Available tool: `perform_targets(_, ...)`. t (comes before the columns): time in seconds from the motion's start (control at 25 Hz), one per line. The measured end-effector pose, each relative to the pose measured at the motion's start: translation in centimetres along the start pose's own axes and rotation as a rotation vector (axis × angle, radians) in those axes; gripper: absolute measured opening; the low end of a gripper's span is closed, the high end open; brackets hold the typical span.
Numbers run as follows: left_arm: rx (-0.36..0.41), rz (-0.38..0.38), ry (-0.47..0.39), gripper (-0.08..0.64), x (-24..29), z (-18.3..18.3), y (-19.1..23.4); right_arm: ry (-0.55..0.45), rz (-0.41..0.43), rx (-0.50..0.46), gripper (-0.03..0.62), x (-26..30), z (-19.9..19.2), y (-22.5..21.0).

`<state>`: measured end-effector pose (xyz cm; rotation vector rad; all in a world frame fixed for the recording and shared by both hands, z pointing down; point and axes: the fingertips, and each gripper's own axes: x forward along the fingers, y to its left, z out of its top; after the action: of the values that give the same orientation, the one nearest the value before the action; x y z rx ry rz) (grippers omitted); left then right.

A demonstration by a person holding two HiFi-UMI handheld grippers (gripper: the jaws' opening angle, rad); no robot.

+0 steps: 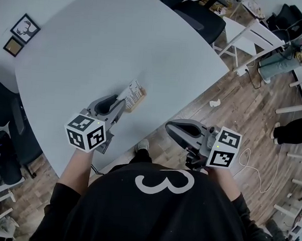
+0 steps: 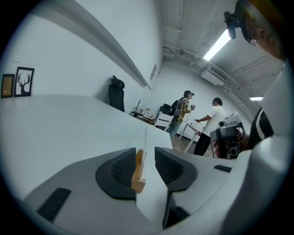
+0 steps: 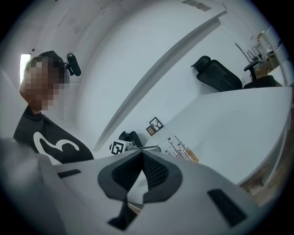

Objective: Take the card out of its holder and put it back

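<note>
A printed card (image 1: 134, 93) stands upright in a small wooden holder (image 1: 135, 106) on the white table (image 1: 110, 43), close to its near edge. My left gripper (image 1: 122, 103) reaches it from the near side. In the left gripper view the holder (image 2: 138, 178) and the edge-on card (image 2: 145, 140) sit between the jaws of the left gripper (image 2: 144, 149), which stand open with a gap on the right side. My right gripper (image 1: 169, 127) hangs off the table's edge over the floor, shut and empty. From the right gripper (image 3: 141, 154) the card (image 3: 179, 148) shows sideways.
Two small framed pictures (image 1: 25, 28) lie at the table's far left. A black office chair (image 1: 198, 16) stands beyond the table. White furniture (image 1: 253, 39) and cables lie on the wooden floor at right. Two people (image 2: 202, 121) stand far off.
</note>
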<state>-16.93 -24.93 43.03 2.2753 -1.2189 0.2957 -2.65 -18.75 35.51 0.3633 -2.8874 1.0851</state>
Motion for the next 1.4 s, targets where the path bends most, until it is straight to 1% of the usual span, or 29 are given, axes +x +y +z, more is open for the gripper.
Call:
perform_targets(0.16,-0.002,-0.034,0.012,0.123,1.1,-0.2,-0.2,-0.004,-0.016,0.013,0.006,0.1,-0.1,-0.7)
perform_targets(0.4,-0.011,-0.053,0.025,0.123,1.9,-0.7,-0.3,-0.009,-0.033,0.03,0.006,-0.1,-0.6,-1.2)
perform_targets(0.52,-0.014,-0.041,0.014,0.082,2.0,-0.4,-0.1,-0.006,-0.036,0.025,0.006,-0.2,-0.7,-1.1)
perform_targets(0.76,-0.005,-0.02,0.005,0.044,2.1,-0.1,0.1,-0.001,-0.043,0.017,0.006,-0.4,-0.8,-0.9)
perform_targets(0.92,-0.004,-0.004,0.013,0.04,2.1,-0.1,0.1,-0.002,-0.045,0.019,0.006,-0.8,-0.9,-0.9)
perform_targets(1.16,0.055,0.015,0.023,0.028,2.3,-0.2,0.2,-0.011,-0.049,0.022,0.006,-0.9,-1.1,-1.1)
perform_targets(1.4,0.062,0.024,0.029,0.026,2.3,-0.1,0.3,-0.011,-0.051,0.029,0.006,-1.4,-1.5,-1.1)
